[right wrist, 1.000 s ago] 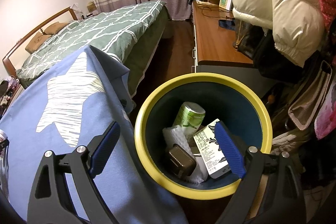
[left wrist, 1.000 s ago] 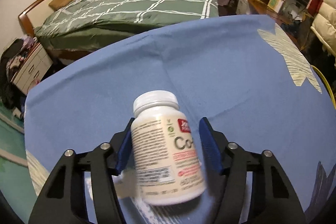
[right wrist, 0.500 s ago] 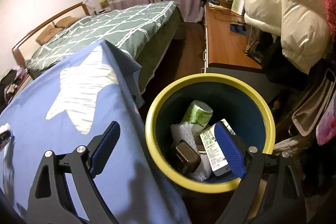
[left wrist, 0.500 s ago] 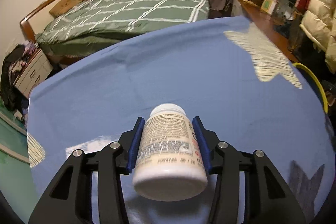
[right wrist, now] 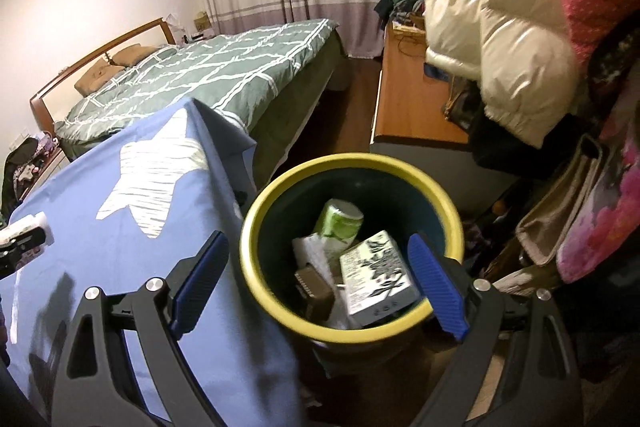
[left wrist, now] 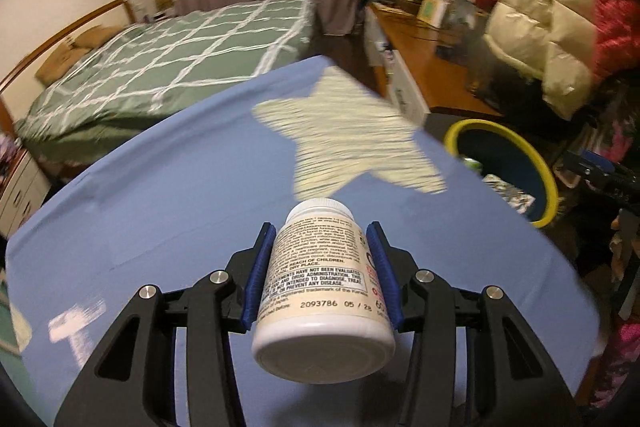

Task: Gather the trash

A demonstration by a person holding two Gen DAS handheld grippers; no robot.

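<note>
White bottle (left wrist: 324, 275) clamped between your left gripper (left wrist: 320, 267) pads, cap pointing forward, base toward camera, held above blue cloth (left wrist: 168, 211) with pale star (left wrist: 348, 143). Further right, yellow-rimmed bin (right wrist: 276, 311) sits just beside cloth edge; inside it, green can (right wrist: 340, 223), printed box (right wrist: 376, 271), brown item (right wrist: 314, 287). Your right gripper (right wrist: 316, 283) hangs over bin, fingers spread wide, holding nothing.
</note>
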